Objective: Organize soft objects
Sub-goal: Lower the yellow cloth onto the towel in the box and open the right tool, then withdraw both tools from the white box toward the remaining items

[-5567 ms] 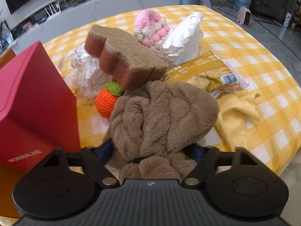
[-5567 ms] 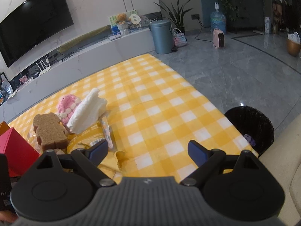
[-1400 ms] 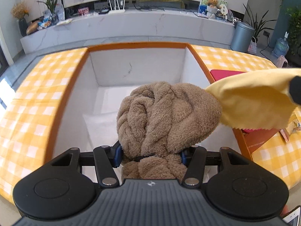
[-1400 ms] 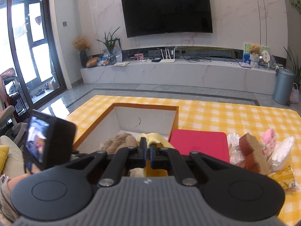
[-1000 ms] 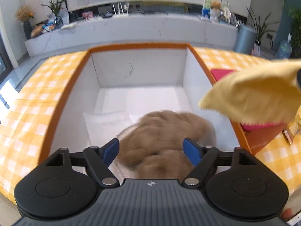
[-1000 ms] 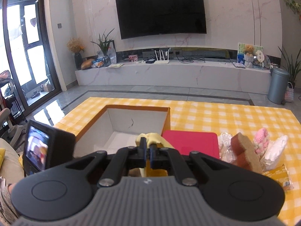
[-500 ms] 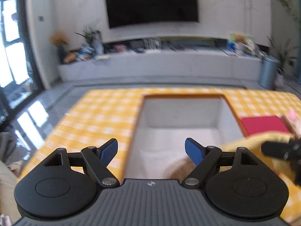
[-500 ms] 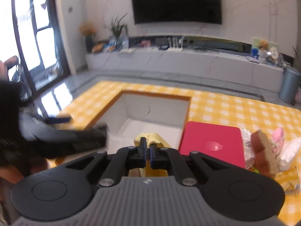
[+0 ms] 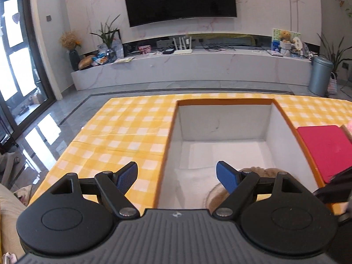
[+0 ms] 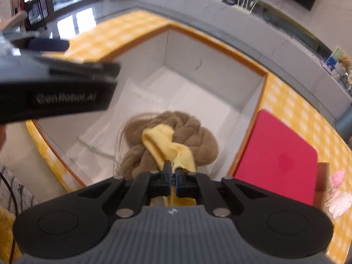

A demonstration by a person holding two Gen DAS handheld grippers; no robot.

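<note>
Inside one box (image 10: 253,101) lies one brown towel (image 10: 198,136); right hand-held gripper (image 10: 173,181) pinches one yellow cloth (image 10: 162,143), left hand-held gripper (image 9: 177,177) gapes wide

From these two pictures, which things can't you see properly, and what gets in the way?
- Brown towel, left wrist view: mostly hidden behind the open left gripper; only a fuzzy edge shows.
- Yellow cloth, right wrist view: its lower end vanishes between the shut fingers of the right gripper.
- Pink and white soft things, right wrist view: blurred, cut off by the right edge.
- Box floor, right wrist view: partly covered by the towel.
</note>
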